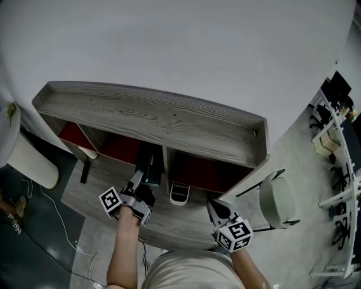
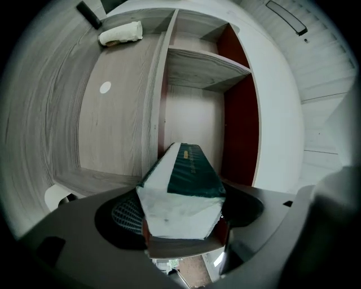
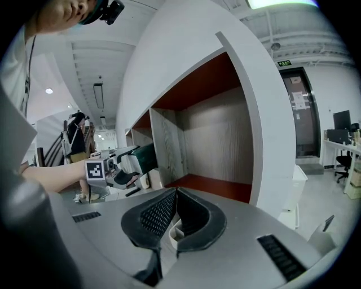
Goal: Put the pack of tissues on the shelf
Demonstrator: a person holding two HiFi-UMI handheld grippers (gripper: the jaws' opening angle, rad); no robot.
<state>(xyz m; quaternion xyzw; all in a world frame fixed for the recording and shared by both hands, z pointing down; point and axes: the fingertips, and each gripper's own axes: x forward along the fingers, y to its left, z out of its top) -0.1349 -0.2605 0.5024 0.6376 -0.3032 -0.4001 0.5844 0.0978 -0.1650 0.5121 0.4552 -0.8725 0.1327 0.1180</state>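
Observation:
The pack of tissues (image 2: 183,192), dark green on top with a white end, sits between the jaws of my left gripper (image 2: 183,213), which is shut on it. From the head view, the left gripper (image 1: 135,196) holds the pack (image 1: 151,166) at the mouth of the middle compartment of the grey wooden shelf unit (image 1: 152,115). The pack points into that compartment, toward its wood back and red side wall (image 2: 240,124). My right gripper (image 1: 219,211) hangs to the right, in front of the shelf, shut and empty (image 3: 174,195). In its view the left gripper (image 3: 113,169) and the pack (image 3: 144,158) show at the left.
A white bin (image 1: 179,193) stands at the foot of the right compartment. A white round chair (image 1: 276,200) is at the right of the unit. A rolled pale cloth (image 2: 120,34) and a black object (image 2: 89,14) lie on the wooden board. Cables (image 1: 51,226) run over the floor.

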